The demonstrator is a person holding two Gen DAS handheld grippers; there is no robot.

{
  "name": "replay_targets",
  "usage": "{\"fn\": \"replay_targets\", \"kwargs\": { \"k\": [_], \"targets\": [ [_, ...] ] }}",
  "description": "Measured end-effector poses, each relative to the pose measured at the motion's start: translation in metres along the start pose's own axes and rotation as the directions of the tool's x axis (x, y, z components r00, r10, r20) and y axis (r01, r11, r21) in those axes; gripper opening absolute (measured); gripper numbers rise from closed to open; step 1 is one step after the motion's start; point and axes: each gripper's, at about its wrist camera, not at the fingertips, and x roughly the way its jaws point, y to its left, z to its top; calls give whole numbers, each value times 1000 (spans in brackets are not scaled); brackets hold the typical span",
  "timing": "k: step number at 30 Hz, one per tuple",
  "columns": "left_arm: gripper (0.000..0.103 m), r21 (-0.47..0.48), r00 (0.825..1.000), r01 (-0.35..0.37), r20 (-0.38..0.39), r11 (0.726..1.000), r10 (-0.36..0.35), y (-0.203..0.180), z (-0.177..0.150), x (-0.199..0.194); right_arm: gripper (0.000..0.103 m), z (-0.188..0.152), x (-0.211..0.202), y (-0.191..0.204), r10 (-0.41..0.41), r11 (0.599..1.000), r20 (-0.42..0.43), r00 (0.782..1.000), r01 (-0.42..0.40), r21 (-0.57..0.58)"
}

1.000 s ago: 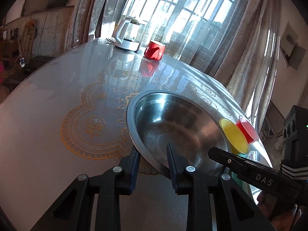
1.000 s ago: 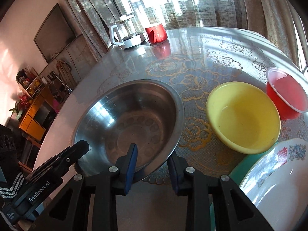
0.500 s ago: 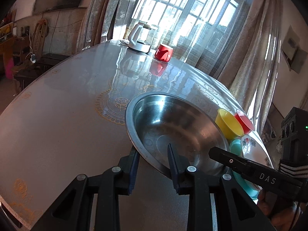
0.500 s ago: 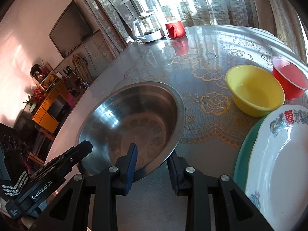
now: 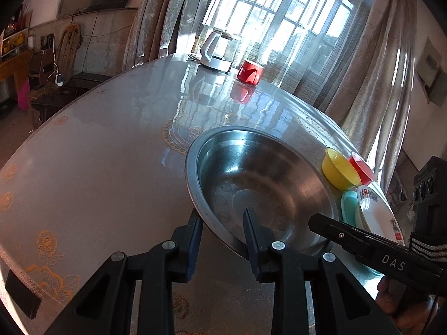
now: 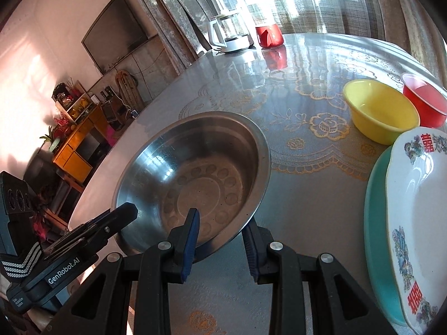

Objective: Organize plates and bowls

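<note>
A wide steel bowl [image 5: 259, 184] [image 6: 195, 167] sits low over the round table, gripped at its near rim from both sides. My left gripper [image 5: 222, 217] is shut on the rim, one blue pad inside the bowl and one outside. My right gripper [image 6: 220, 223] is shut on the rim in the same way, a little further along. Each gripper shows in the other's view, the left gripper [image 6: 123, 215] and the right gripper [image 5: 349, 234]. To the right stand a yellow bowl [image 6: 380, 111], a red bowl [image 6: 424, 103] and a white patterned plate [image 6: 419, 209] on a teal plate [image 6: 374, 195].
A white kettle [image 5: 215, 53] and a red cup [image 5: 250, 72] stand at the far edge by the curtained window. The table [image 5: 97, 167] has a glossy top over a lace cloth. Shelves and a wall television lie beyond its left side.
Both grippers have carried the steel bowl back across the table, away from the yellow and red bowls. The stacked plates have come into view at the right.
</note>
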Motion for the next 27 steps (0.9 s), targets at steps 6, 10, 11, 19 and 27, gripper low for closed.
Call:
{"fn": "replay_targets", "kwargs": {
  "k": [6,10,11,19,27],
  "targets": [
    [33,-13,999,-34,25,999,34,6,3,-6,33,1,-8,-9,-2,1000,13,1000,2,22],
    [34,8,997,-54,58,998,54,2,9,-14,34,-1,-19,-16,-9,999,28,1000,8,38],
    [34,19,996,-61,65,998,60,-1,12,-15,34,0,-22,-18,-16,999,34,999,15,39],
    [38,111,996,-42,82,993,33,-34,23,-13,35,6,-44,-37,-33,998,64,997,30,57],
    [39,153,1000,-17,25,988,13,-65,39,9,37,22,-65,-71,-80,991,89,993,70,110]
  ]
}}
